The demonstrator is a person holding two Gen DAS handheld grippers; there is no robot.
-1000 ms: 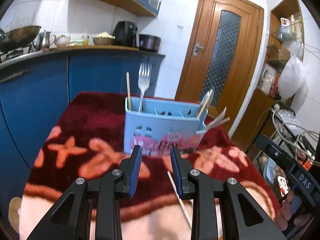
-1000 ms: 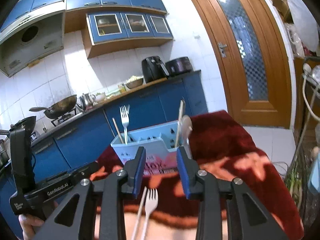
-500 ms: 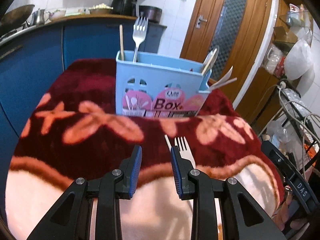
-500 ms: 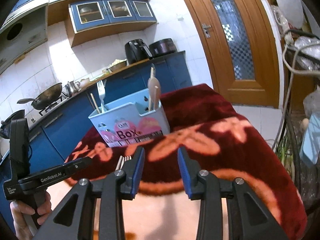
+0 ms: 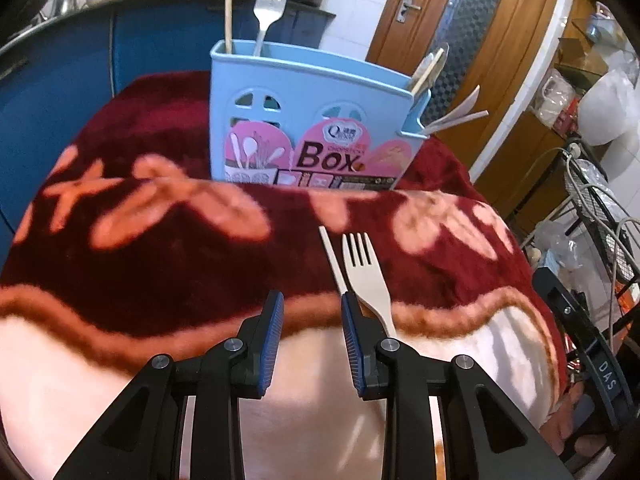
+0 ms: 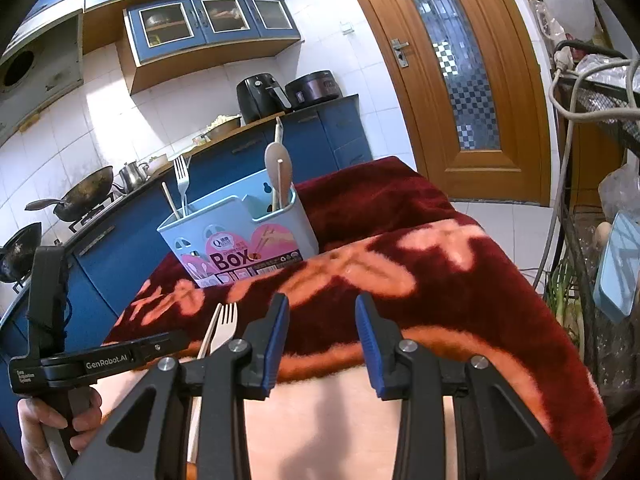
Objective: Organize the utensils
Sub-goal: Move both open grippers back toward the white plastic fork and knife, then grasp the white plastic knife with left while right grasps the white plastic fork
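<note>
Utensils await sorting on a bench draped in a dark red plush blanket (image 5: pixel 168 248) with salmon-pink flowers. At far left, seen from the right wrist camera, a person's hand (image 6: pixel 52 424) grips the handle of the left tool (image 5: pixel 312 312), whose blue-padded jaws stand parted and empty above the blanket. Just right of that tool's right finger lie a pale wooden chopstick (image 5: pixel 333 258) and a pale wooden fork (image 5: pixel 366 270), side by side, tines pointing toward a light blue plastic utensil holder (image 5: pixel 312 120) labelled "Box". The holder stands upright behind them, carrying a metal fork (image 5: pixel 269 4) and a stick at its left end, wooden spoons at its right. Further right, the right tool (image 6: pixel 322 320) hovers over bare blanket, jaws apart, gripping nothing.
</note>
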